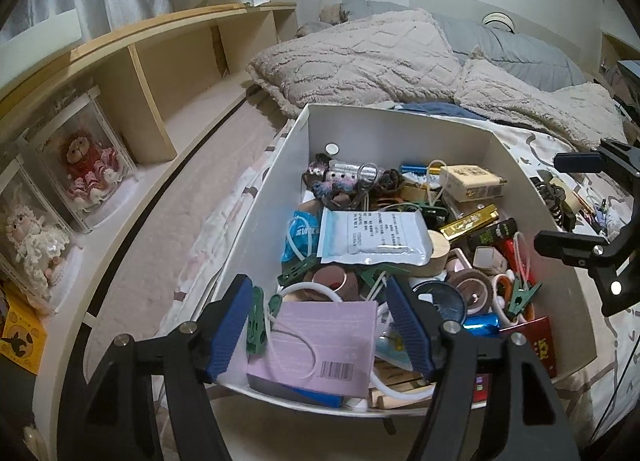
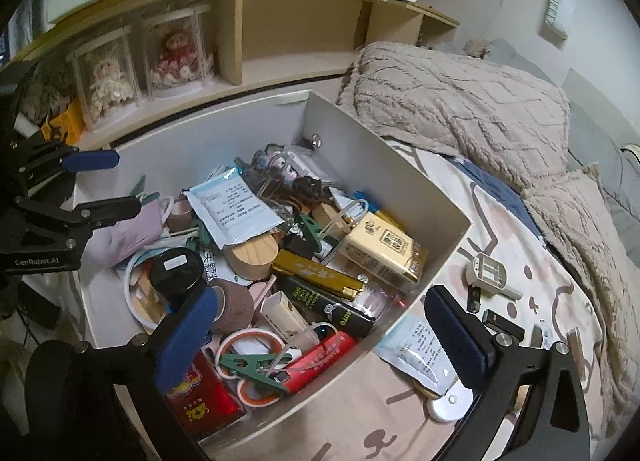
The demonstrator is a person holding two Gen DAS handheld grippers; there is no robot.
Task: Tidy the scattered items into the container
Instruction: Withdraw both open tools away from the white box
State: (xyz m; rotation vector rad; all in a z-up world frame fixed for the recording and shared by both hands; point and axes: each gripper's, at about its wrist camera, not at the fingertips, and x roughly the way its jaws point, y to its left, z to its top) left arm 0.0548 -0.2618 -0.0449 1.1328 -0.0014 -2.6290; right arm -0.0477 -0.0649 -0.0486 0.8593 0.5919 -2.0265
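Note:
A white box point(image 1: 260, 197) on the bed is full of small items. My left gripper point(image 1: 320, 329) is open over its near end, its fingers on either side of a pink mask packet point(image 1: 320, 345) that lies in the box. It also shows in the right wrist view point(image 2: 102, 185). My right gripper point(image 2: 320, 337) is open and empty, astride the box's right wall point(image 2: 400, 189). Outside the box on the sheet lie a white sachet point(image 2: 420, 349), a white plug adapter point(image 2: 486, 273) and small dark items point(image 2: 502, 323).
A beige blanket point(image 1: 360, 57) is heaped on the bed beyond the box. A wooden shelf point(image 1: 160, 73) with dolls in clear cases point(image 1: 86, 165) runs along the left. Patterned sheet point(image 2: 520, 229) lies right of the box.

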